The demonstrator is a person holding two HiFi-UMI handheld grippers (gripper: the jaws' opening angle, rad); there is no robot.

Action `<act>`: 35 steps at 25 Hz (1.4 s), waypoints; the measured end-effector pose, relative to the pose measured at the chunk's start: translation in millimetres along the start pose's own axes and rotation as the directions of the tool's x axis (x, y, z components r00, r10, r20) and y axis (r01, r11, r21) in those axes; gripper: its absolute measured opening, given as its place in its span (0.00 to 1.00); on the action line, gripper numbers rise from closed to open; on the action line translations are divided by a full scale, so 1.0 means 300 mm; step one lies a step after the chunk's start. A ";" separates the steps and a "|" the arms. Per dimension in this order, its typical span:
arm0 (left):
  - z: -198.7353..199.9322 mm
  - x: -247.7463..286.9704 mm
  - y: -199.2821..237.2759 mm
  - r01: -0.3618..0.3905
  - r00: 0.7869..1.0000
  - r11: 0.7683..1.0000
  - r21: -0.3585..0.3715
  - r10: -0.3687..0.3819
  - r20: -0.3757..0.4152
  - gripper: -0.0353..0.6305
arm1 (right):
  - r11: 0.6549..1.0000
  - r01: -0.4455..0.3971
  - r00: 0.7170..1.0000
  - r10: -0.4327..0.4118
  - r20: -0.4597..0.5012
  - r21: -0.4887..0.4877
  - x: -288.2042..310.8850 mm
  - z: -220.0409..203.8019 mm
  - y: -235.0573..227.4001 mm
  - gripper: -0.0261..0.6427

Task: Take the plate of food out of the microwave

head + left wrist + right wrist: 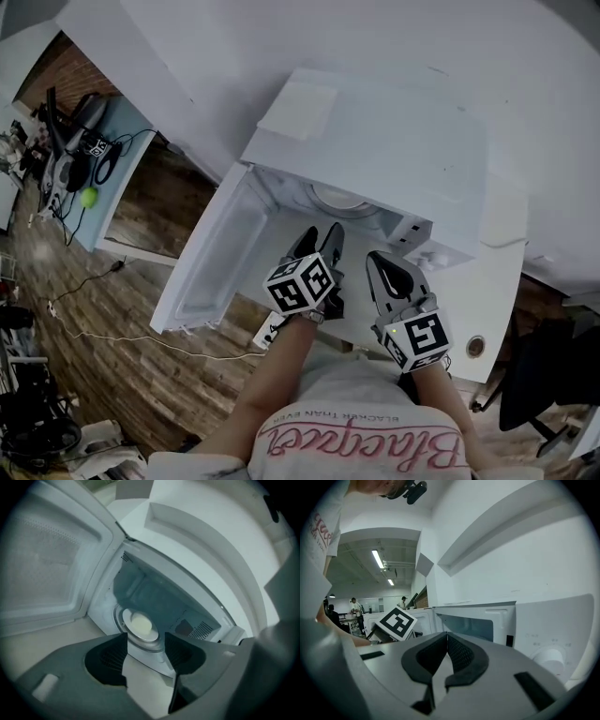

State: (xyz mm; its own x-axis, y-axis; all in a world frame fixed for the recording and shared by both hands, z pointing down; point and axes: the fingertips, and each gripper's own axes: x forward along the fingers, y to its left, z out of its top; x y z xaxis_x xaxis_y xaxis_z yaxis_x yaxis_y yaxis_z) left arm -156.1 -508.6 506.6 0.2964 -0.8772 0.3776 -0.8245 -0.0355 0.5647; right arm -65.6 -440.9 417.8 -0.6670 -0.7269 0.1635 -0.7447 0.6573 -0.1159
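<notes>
A white microwave (375, 141) stands on a white table with its door (220, 258) swung open to the left. Inside, a white plate (140, 624) with pale food rests on the turntable; in the head view only its rim (339, 199) shows. My left gripper (319, 237) is just in front of the cavity mouth, open, with nothing between its jaws; in the left gripper view its gripper (146, 641) frames the plate from outside. My right gripper (377, 261) hangs to the right, before the control panel (551, 656), shut and empty, with its tips (447, 635) touching.
The open door (42, 564) fills the left side. A desk with cables and a green ball (89, 197) stands far left over wooden floor. A dark office chair (553, 384) is at right. People (355, 606) stand far off in the room.
</notes>
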 end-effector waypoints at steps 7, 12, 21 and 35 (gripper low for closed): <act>-0.028 0.105 0.058 -0.016 0.997 0.994 -0.112 0.008 -0.076 0.50 | 1.000 0.021 0.999 -0.020 -0.025 0.006 0.068 -0.014 -0.023 0.06; -0.049 0.160 0.110 -0.061 0.992 0.954 -0.294 0.026 -0.120 0.64 | 1.000 0.010 0.999 -0.010 -0.046 -0.003 0.113 -0.031 -0.015 0.06; -0.105 0.228 0.212 -0.244 0.963 0.822 -0.514 0.145 -0.226 0.69 | 1.000 0.014 0.997 -0.016 -0.069 -0.028 0.163 -0.042 -0.010 0.06; -0.117 0.299 0.258 -0.358 0.928 0.775 -0.520 0.235 -0.289 0.68 | 0.999 0.053 0.996 -0.053 -0.076 -0.006 0.184 -0.043 -0.027 0.06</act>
State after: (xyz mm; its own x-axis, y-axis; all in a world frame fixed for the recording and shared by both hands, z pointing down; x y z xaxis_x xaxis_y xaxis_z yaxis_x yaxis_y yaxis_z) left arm -176.4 -573.1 610.1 0.2211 -0.6840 0.6952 -0.4948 0.5356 0.6844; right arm -96.1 -484.0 440.5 -0.6230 -0.7435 0.2430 -0.7786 0.6193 -0.1011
